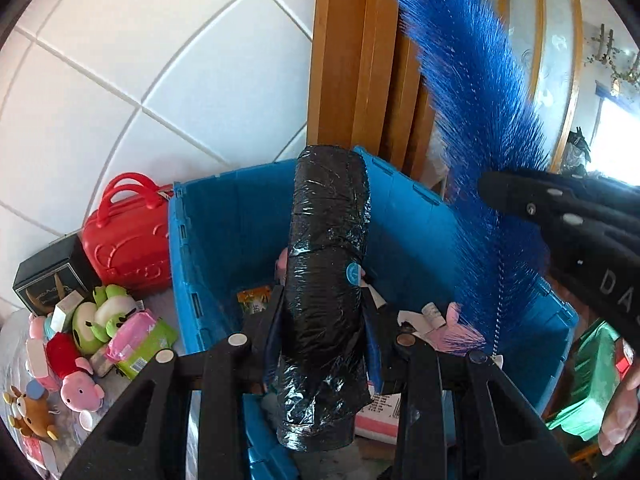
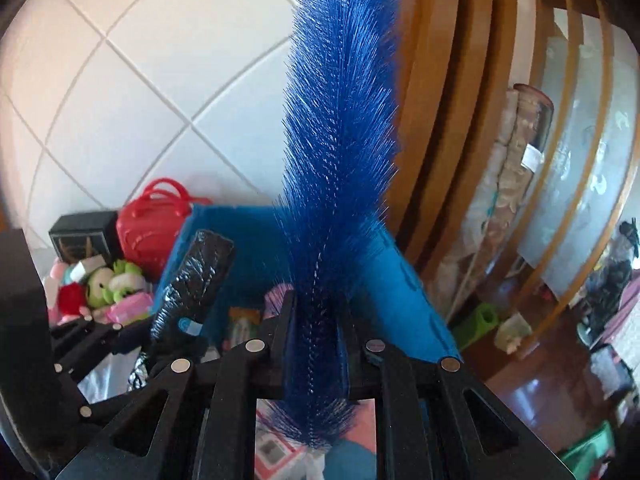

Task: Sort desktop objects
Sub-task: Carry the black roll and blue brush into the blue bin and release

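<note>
My left gripper (image 1: 324, 300) is shut on a roll of black bin bags (image 1: 328, 264) and holds it upright over the open blue crate (image 1: 224, 216). My right gripper (image 2: 316, 312) is shut on a long blue bristle brush (image 2: 340, 152), which stands upright over the same crate (image 2: 400, 288). The brush (image 1: 472, 92) and the right gripper (image 1: 560, 216) also show at the right of the left wrist view. The bag roll (image 2: 196, 280) and left gripper show at the left of the right wrist view. Several small items lie in the crate's bottom.
Left of the crate stand a red toy case (image 1: 128, 236), a black box (image 1: 52, 276) and a heap of plush toys and packets (image 1: 92, 336). A white tiled wall and a wooden door frame (image 1: 352, 60) are behind. A green container (image 1: 592, 384) sits at the right.
</note>
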Available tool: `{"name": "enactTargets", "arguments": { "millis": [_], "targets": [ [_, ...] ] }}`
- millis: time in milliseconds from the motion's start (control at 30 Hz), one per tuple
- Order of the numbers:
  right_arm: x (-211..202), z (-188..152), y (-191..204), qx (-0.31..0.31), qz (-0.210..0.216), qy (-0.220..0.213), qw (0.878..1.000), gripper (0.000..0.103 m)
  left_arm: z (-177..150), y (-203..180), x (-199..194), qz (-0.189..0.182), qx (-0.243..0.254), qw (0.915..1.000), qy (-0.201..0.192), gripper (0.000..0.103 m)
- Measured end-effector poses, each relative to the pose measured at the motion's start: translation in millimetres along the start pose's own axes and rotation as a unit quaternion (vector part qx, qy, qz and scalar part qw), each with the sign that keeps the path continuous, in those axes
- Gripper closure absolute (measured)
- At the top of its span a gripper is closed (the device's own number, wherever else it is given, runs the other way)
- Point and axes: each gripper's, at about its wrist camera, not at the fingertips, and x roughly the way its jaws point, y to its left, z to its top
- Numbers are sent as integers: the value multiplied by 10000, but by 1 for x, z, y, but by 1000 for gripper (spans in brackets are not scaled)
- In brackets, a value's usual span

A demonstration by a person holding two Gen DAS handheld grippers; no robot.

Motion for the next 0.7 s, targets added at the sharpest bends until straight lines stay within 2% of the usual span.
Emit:
{"name": "enactTargets", "arguments": {
  "millis": [100,267,300,367,433,500,567,700],
  "targets": [
    [25,-18,-9,31,42,281,9996,87,-3,-7,16,82,42,9998,191,70],
    [44,-32,-17,126,64,428,9990,86,-13,-7,29,108,68,9991,393,69],
    [48,-34,-18,146,55,457,9988,83,-15,-8,30,105,56,9990,424,69],
    [56,-40,-22,253,25,559,9981,64,-17,-6,36,-3,30,9983,589,69],
    [57,-46,-25,327,35,565,9979,21,-17,-4,33,-78,-5,9985,546,68],
    [55,-53,-26,335,-42,503,9982,2,-18,-6,28,16,108,9991,409,56],
    [52,-62,-29,369,-79,443,9983,1,-22,-8,24,134,224,9992,304,36],
    [43,-75,-46,716,-58,362,9968,0,-30,-3,9,182,248,9995,41,30]
  ]
}}
